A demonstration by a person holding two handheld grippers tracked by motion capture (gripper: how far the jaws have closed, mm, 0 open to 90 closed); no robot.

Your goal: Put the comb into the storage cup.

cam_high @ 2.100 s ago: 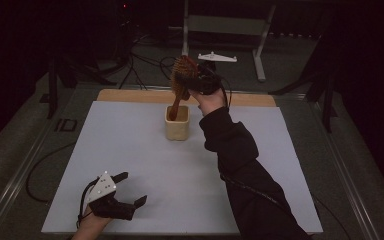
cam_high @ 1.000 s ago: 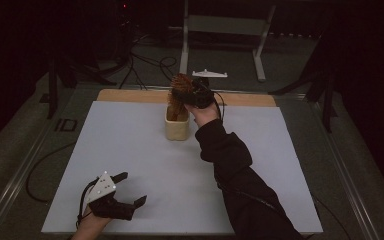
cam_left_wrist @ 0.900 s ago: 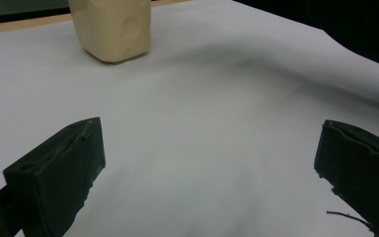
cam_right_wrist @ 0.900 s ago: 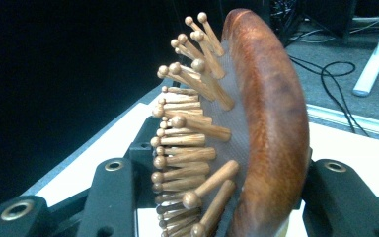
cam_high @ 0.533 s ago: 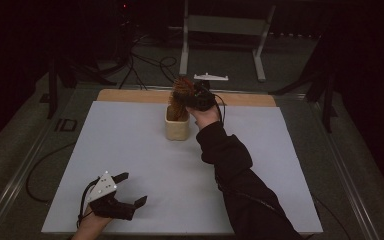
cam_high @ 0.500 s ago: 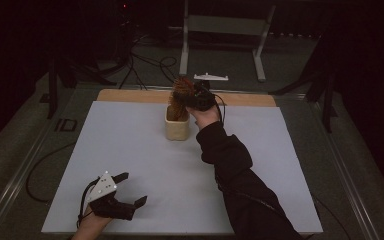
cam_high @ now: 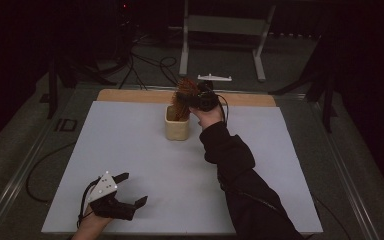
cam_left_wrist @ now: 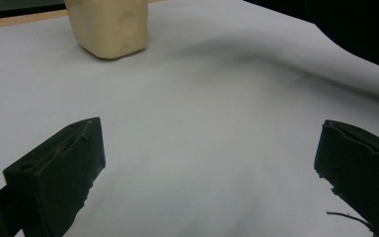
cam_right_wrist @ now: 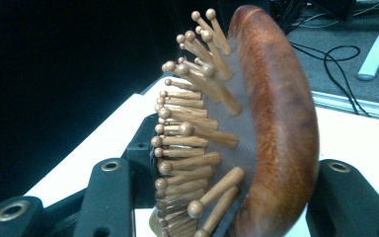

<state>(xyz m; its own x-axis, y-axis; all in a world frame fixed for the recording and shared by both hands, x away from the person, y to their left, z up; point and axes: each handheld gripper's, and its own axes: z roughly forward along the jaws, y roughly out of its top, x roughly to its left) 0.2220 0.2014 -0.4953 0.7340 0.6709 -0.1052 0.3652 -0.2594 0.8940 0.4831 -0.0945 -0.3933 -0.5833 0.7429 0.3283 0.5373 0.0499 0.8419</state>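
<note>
A wooden hairbrush (cam_high: 184, 94) with ball-tipped pins stands handle-down in a cream cup (cam_high: 177, 129) at the back middle of the white mat (cam_high: 130, 150). My right gripper (cam_high: 198, 98) is shut on the brush head just above the cup. Its jaws have just been opening slightly with the brush still between them. In the right gripper view the brush (cam_right_wrist: 276, 123) sits upright between the two jaws, its back against one jaw and its pins toward the other. My left gripper (cam_high: 134, 188) rests open on the mat's front left. In the left gripper view the cup (cam_left_wrist: 111, 24) is far ahead.
A wooden board strip (cam_high: 130, 95) runs along the mat's far edge. Beyond the table stand a white frame (cam_high: 220, 30) and floor cables (cam_high: 150, 65). The person's dark sleeve (cam_high: 240, 175) crosses the mat's right half.
The right hand has come down with the brush, so the handle sits deeper in the cup. The left gripper has stayed where it was.
</note>
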